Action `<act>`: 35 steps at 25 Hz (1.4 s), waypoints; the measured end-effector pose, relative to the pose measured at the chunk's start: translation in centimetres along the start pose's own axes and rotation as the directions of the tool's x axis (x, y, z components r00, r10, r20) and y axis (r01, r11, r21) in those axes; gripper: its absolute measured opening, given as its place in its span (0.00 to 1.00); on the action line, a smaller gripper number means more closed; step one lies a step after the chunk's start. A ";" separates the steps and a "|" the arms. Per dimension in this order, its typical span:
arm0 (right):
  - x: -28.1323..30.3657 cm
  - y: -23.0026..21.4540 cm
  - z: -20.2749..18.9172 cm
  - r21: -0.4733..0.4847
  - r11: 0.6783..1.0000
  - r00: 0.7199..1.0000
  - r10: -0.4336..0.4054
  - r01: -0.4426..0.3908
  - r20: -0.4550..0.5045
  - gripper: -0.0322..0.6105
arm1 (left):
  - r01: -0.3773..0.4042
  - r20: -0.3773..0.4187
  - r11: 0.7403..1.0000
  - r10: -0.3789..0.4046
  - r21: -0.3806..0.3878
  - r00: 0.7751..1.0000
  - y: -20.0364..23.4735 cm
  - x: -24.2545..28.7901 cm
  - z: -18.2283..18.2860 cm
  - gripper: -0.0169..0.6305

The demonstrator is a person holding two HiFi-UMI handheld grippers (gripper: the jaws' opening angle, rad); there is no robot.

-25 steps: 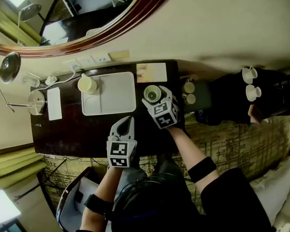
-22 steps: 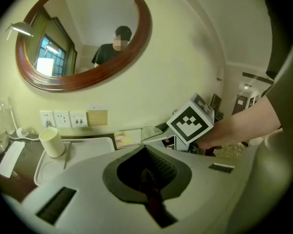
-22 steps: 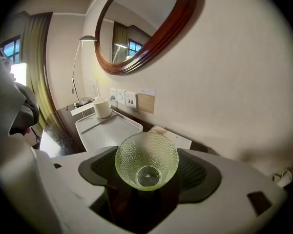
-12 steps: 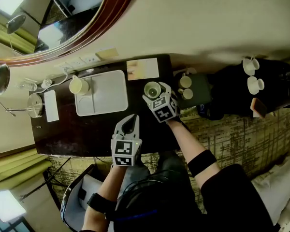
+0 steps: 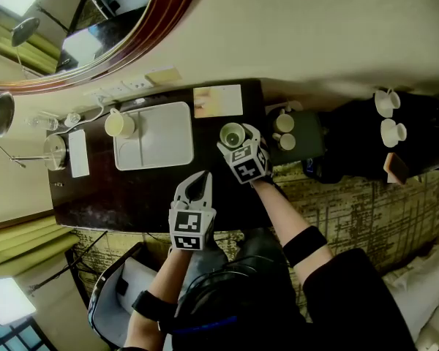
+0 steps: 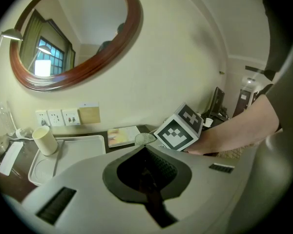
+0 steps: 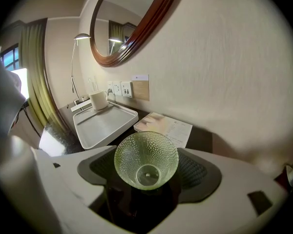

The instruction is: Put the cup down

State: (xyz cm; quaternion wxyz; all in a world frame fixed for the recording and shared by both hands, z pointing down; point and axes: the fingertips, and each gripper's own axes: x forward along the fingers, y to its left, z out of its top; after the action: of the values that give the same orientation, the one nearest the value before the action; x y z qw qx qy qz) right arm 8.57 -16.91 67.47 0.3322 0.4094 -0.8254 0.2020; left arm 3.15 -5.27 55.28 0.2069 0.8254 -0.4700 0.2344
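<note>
Clear pale-green cup with dimpled, flaring walls.

Wht mug at L end of tray; booklet just beside tray, nr wall.

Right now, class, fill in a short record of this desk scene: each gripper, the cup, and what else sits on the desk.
desk: dark, against the wall
glass cup: green, dimpled, empty, mouth up
right gripper: closed on the glass cup
left gripper: shut, empty, over the desk
tray: white, on the desk
mug: cream, in the tray's left corner
booklet: flat, right of the tray
</note>
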 end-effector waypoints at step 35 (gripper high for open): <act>-21.7 -0.2 5.0 0.121 0.984 0.959 -0.158 0.132 0.234 0.16 | 0.004 0.124 0.998 -0.012 0.068 0.992 1.5 -6.5 5.1 0.03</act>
State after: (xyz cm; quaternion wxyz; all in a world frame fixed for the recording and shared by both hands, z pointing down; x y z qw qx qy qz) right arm 16.40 -8.32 48.49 0.2209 0.5072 -0.8159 0.1680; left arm -0.04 -4.47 47.56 0.1499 0.8469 -0.4703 0.1975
